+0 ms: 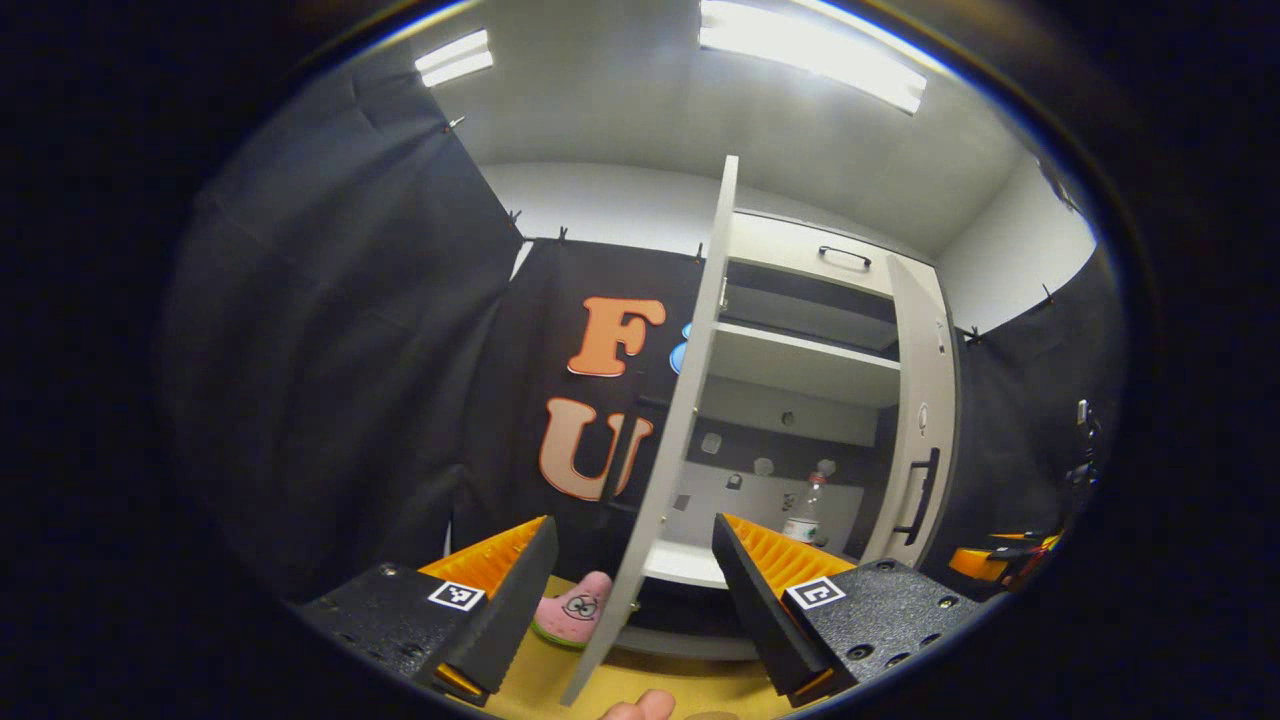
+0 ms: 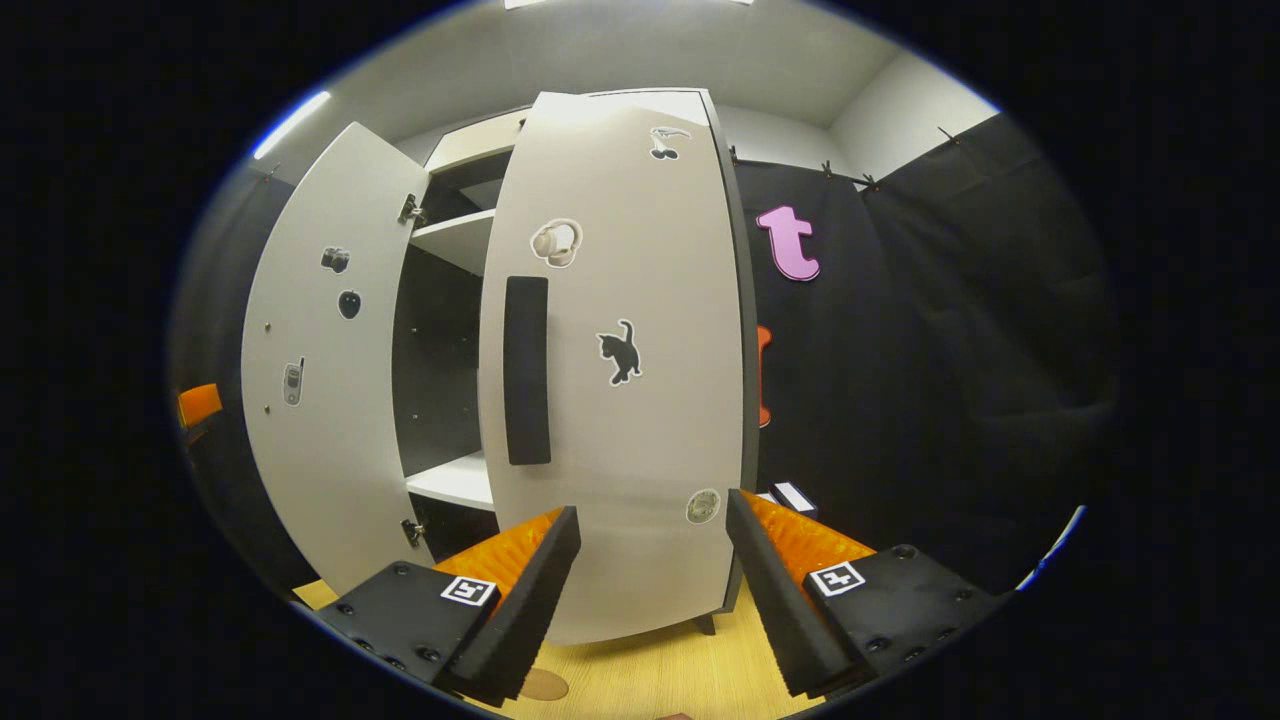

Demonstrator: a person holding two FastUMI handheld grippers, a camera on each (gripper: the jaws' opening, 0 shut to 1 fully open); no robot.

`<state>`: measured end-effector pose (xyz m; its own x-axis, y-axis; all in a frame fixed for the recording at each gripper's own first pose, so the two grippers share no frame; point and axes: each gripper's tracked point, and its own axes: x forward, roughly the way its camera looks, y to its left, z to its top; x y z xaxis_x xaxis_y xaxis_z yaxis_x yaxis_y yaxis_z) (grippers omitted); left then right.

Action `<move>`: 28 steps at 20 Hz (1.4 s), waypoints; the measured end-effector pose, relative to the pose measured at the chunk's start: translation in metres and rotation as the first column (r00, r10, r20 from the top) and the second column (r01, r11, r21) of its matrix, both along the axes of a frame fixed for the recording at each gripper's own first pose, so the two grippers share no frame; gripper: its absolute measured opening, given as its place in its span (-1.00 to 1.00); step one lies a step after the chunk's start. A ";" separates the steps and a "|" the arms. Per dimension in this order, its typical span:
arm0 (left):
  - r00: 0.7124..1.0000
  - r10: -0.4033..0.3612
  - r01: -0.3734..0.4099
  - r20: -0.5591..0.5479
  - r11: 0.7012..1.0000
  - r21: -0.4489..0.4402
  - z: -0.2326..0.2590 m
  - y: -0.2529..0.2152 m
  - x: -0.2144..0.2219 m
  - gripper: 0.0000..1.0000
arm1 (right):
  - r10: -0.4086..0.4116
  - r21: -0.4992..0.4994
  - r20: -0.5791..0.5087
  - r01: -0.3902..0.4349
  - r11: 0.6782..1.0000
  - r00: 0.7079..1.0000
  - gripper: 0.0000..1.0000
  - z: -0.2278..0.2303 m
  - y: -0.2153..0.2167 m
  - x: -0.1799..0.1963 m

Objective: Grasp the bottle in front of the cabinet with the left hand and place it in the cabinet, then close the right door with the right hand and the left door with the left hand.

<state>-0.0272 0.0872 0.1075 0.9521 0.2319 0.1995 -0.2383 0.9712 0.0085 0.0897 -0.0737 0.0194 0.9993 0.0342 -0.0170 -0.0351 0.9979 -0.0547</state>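
Cabinet [image 1: 810,365] stands on the wooden floor, both doors ajar. Left door [image 1: 670,420] is seen edge-on in the left gripper view; right door [image 2: 620,370], nearly shut, faces the right gripper view, black handle [image 2: 527,370] upright. Left gripper [image 1: 635,580] is spread wide, empty, straddling the left door's edge. Right gripper [image 2: 650,570] is likewise wide, empty, before the right door. Bottle [image 1: 805,510] stands upright on the cabinet's lower shelf. A pink star toy [image 1: 575,607] lies on the floor beside the left door.

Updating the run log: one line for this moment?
bottle: in cabinet | right door: partly closed | left door: open | left gripper, right gripper: open
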 end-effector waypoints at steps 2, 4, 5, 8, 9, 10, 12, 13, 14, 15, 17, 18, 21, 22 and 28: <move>0.997 0.078 -0.078 0.022 0.997 0.009 0.006 0.026 -0.001 0.88 | 0.010 0.006 -0.004 -0.010 1.000 1.000 0.95 -0.007 0.003 -0.005; 0.986 0.159 -0.158 0.044 0.987 -0.019 0.004 0.050 0.002 0.88 | 0.020 0.021 -0.022 -0.020 1.000 1.000 0.95 -0.014 0.006 -0.009; 0.974 0.217 -0.216 0.056 0.976 -0.028 0.007 0.070 0.005 0.94 | 0.024 0.027 -0.022 -0.023 0.999 0.999 0.95 -0.015 0.007 -0.011; 0.968 0.235 -0.229 0.085 0.971 -0.072 0.014 0.092 0.028 0.89 | 0.017 0.015 -0.022 -0.017 1.000 1.000 0.95 -0.017 0.003 -0.017; 0.972 0.215 -0.209 0.096 0.975 -0.074 0.016 0.093 0.038 0.88 | 0.013 0.009 -0.023 -0.013 1.000 1.000 0.95 -0.018 0.001 -0.019; 0.973 0.212 -0.205 0.095 0.976 -0.070 0.017 0.097 0.047 0.88 | 0.008 0.003 -0.022 -0.008 1.000 1.000 0.95 -0.017 -0.001 -0.022; 0.977 0.195 -0.192 0.084 0.981 -0.043 0.017 0.098 0.062 0.88 | -0.008 -0.006 -0.021 0.007 1.000 1.000 0.95 -0.017 -0.007 -0.026; 0.979 0.188 -0.187 0.076 0.982 -0.028 0.016 0.098 0.069 0.89 | -0.017 -0.009 -0.021 0.017 1.000 1.000 0.95 -0.016 -0.011 -0.028; 0.981 0.183 -0.182 0.066 0.983 -0.021 0.013 0.096 0.075 0.89 | -0.027 -0.012 -0.022 0.027 1.000 0.999 0.95 -0.017 -0.014 -0.029; 0.984 0.172 -0.171 0.056 0.985 -0.021 0.011 0.094 0.080 0.89 | -0.036 -0.012 -0.022 0.035 0.999 0.999 0.96 -0.018 -0.017 -0.030; 0.989 0.145 -0.144 0.035 0.989 -0.036 0.003 0.088 0.088 0.88 | -0.045 -0.003 -0.025 0.045 0.999 0.999 0.95 -0.020 -0.021 -0.030; 0.988 0.146 -0.144 0.040 0.988 -0.047 0.003 0.086 0.085 0.88 | -0.050 0.000 -0.027 0.050 0.999 0.998 0.95 -0.021 -0.024 -0.031; 0.992 0.118 -0.116 0.044 0.992 -0.058 0.003 0.083 0.089 0.84 | -0.062 -0.009 -0.036 0.062 0.998 0.997 0.95 -0.025 -0.030 -0.032; 0.994 0.103 -0.101 0.040 0.993 -0.057 0.002 0.080 0.090 0.83 | -0.063 -0.011 -0.036 0.062 0.998 0.997 0.95 -0.025 -0.030 -0.032; 1.000 -0.014 0.014 -0.009 0.999 -0.040 -0.004 0.038 0.095 0.72 | -0.056 -0.018 -0.029 0.056 0.998 0.998 0.95 -0.025 -0.029 -0.031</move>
